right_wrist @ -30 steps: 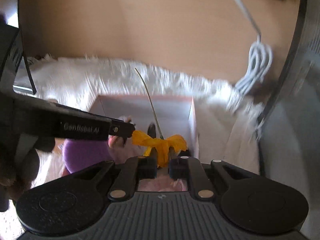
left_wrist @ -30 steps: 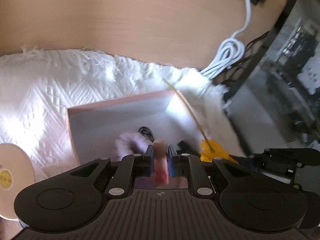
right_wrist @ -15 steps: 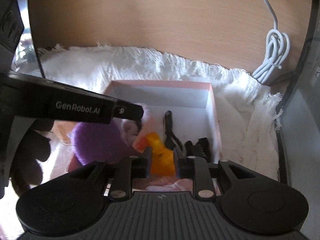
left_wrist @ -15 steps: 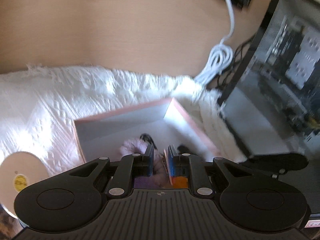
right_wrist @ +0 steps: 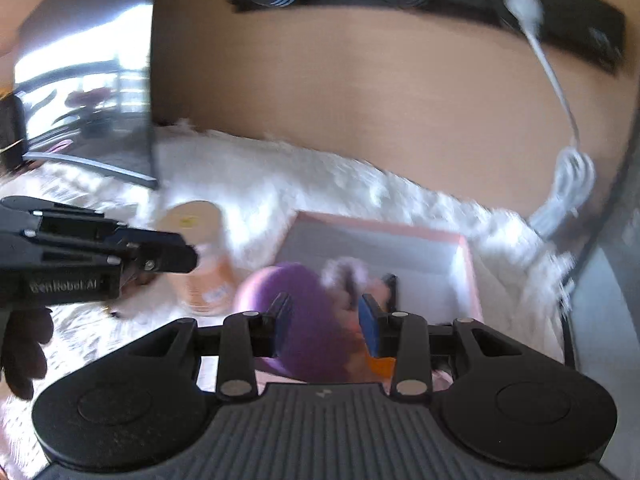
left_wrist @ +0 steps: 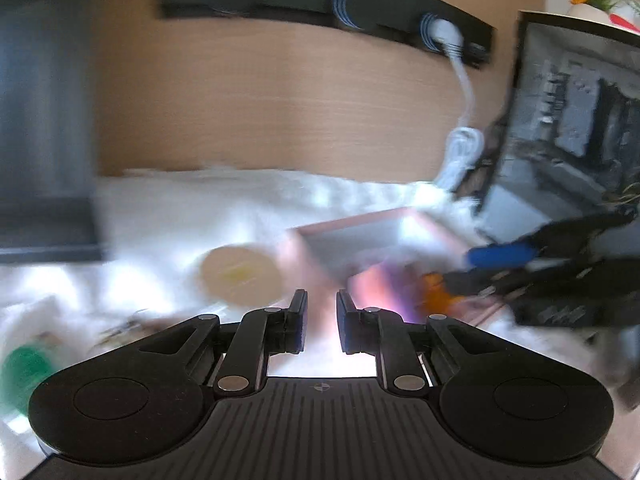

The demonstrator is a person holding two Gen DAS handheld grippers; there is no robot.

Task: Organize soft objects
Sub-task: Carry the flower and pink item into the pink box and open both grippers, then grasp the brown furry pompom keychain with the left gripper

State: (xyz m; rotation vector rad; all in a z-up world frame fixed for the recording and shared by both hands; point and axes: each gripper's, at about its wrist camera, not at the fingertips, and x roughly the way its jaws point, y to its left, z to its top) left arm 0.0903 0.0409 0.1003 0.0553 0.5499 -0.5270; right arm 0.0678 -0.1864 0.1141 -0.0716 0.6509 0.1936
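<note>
A pink box (right_wrist: pixel 460 240) with a grey inside sits on the white fluffy cloth; it also shows in the left wrist view (left_wrist: pixel 360 220). In it lie a purple soft ball (right_wrist: pixel 296 312), a pale fluffy piece (right_wrist: pixel 344 272), an orange item (right_wrist: pixel 380 364) and a black item (right_wrist: pixel 390 284). My right gripper (right_wrist: pixel 324 320) is open and empty just above the ball. My left gripper (left_wrist: pixel 322 320) is open and empty, left of the box above the cloth; it shows in the right wrist view (right_wrist: pixel 176 256). The right gripper shows in the left wrist view (left_wrist: pixel 480 268), over the orange item (left_wrist: pixel 436 296).
A round tan-lidded container (left_wrist: pixel 240 276) stands left of the box, also in the right wrist view (right_wrist: pixel 200 256). A green object (left_wrist: pixel 24 368) lies at far left. A white cable (right_wrist: pixel 568 176), a dark panel (left_wrist: pixel 568 92) and a wooden wall with a black strip (left_wrist: pixel 320 0) stand behind.
Both grippers have let go of their items in the box and opened. The left gripper has drawn back and swung left of the box. The right gripper has lifted slightly.
</note>
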